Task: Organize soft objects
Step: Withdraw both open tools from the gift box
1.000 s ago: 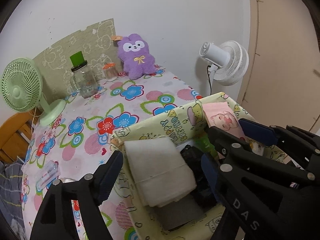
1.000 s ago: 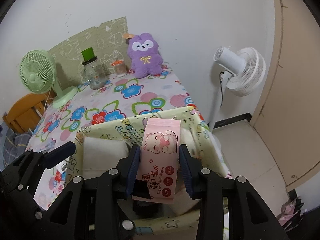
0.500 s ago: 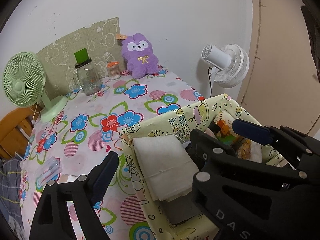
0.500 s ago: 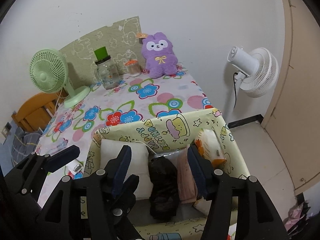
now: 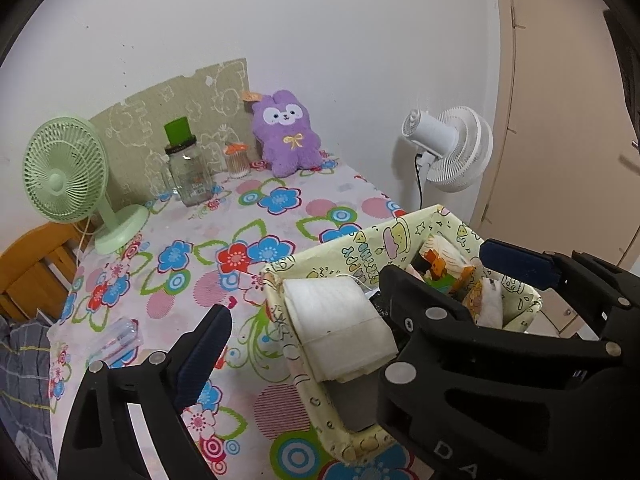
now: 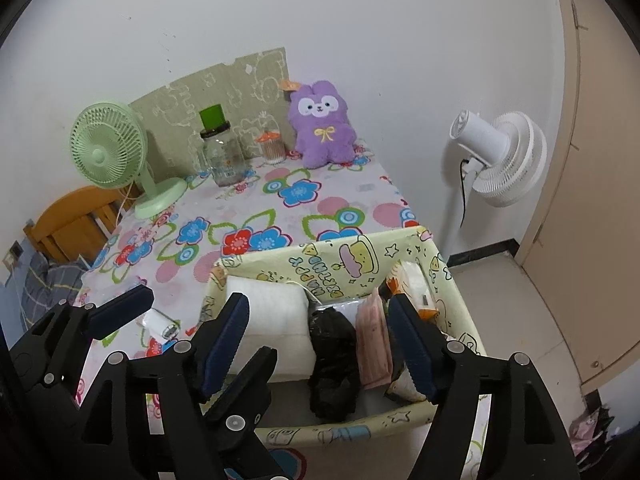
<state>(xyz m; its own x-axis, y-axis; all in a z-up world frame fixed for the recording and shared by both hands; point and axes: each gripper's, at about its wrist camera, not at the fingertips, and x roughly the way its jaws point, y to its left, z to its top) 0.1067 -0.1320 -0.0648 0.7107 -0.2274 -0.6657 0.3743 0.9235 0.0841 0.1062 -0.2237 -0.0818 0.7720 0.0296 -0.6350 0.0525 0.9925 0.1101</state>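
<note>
My right gripper (image 6: 320, 340) hangs over the yellow cartoon-print storage box (image 6: 452, 280) with its jaws opening and nothing pressed between the pads; the pink wet-wipe pack (image 6: 374, 340) stands on edge inside the box directly below the gap, apart from both fingers (image 6: 412, 344). At 9 o'clock of the pack lies a crumpled black bundle (image 6: 334, 364), and at 9 o'clock of that the folded white towel (image 6: 272, 320) fills the box's left end. At 1 o'clock of the pack an orange-and-white tissue pack (image 6: 414, 290) leans against the right wall.

My left gripper (image 5: 360, 280) is also opening, its jaws set wide, one finger over the flowered worktop (image 5: 200, 240) and the other over the box's far right side; it has hold of nothing. In the left wrist view the white towel sits between those fingers, untouched, and my right gripper's black frame crosses the view's lower right.

At 12 o'clock across the worktop a purple plush bunny (image 6: 322, 124) leans on the wall, with a small orange-lidded jar (image 6: 273, 148) and a glass jar with a green cap (image 6: 222, 152) at its 9 o'clock, then a green desk fan (image 6: 108, 148). A white standing fan (image 6: 500, 156) is at 2 o'clock, beside the worktop.
</note>
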